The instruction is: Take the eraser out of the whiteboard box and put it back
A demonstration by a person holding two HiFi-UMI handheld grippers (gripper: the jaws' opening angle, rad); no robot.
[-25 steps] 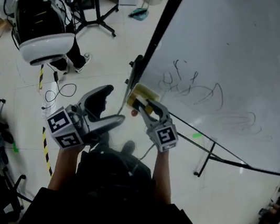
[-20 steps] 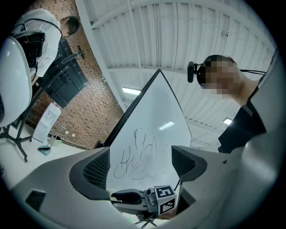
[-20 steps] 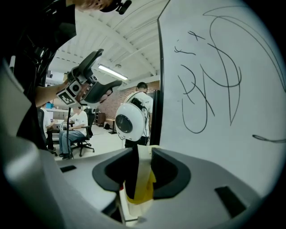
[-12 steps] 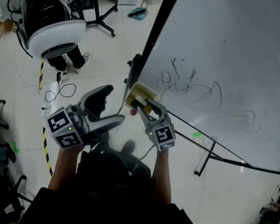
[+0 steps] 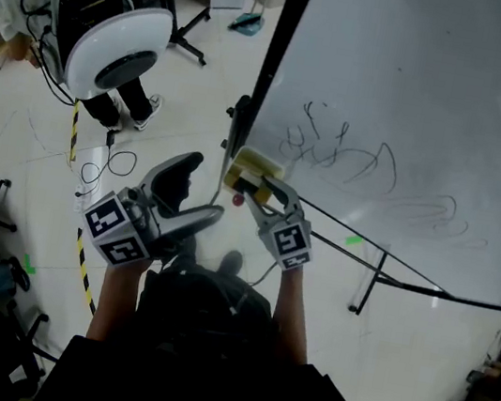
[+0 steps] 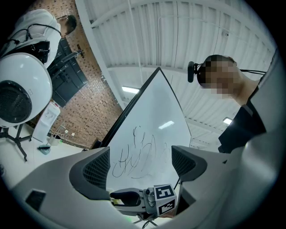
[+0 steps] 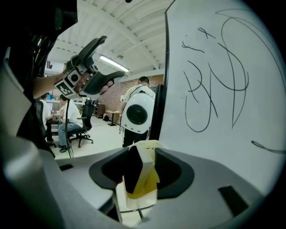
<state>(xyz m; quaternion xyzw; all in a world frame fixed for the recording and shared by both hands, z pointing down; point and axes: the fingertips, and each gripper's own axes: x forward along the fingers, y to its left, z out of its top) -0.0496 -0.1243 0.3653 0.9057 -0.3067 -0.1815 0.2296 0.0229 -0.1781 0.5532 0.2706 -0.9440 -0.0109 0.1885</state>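
Head view | whiteboard (image 5: 419,99) with its frame edge (image 5: 278,66) running just beside right gripper (image 5: 254,189); open floor (image 5: 202,92) lying leftward | eraser (image 7: 134,172) standing in whiteboard box (image 5: 254,165) at board's lower corner | right gripper pointing slightly down, jaws just opening wide around eraser, not clamping | left gripper (image 5: 203,187) hovering near, jaws gaping, empty.

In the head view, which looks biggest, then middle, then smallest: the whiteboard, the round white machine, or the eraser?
1. whiteboard
2. round white machine
3. eraser
The machine is farther off, so its true size is unsure.
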